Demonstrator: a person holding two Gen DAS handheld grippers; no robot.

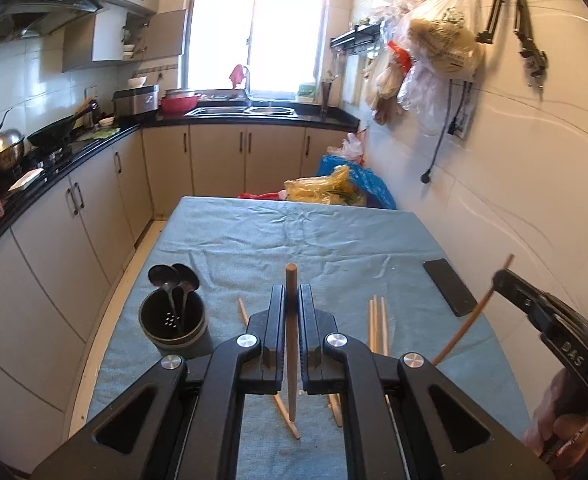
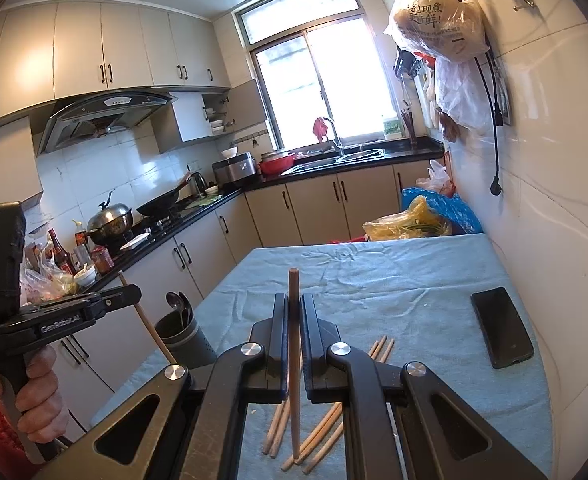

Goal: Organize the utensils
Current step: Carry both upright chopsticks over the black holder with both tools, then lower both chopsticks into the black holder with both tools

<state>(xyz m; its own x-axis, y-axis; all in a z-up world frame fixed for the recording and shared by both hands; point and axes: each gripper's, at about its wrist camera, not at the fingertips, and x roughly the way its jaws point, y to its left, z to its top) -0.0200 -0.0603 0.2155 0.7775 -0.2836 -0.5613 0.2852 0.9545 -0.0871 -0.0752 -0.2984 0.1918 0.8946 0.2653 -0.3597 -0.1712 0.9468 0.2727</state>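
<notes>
Chopsticks are the matter in hand; each gripper carries one, and the rest lie loose on the table.

Left wrist view: we find the left gripper with its fingers pressed together on one chopstick, held near upright above the cloth-covered table. The holder stands near and to the left, with two spoons already in it and no chopstick visible inside. Loose chopsticks lie just right of the gripper, more showing beneath it. At the right edge the right gripper pinches a second chopstick, tilted. A phone lies far right.

Right wrist view: the right gripper is likewise clamped on its chopstick, standing upright between the fingers. Below it a scattered pile remains on the cloth. At left, a hand grips the left gripper's handle, raised above the table edge, its chopstick slanting down toward the holder.

We judge the task early: spoons stowed, two chopsticks lifted and not yet deposited, the pile untouched. Both grippers point forward and somewhat downward.
</notes>
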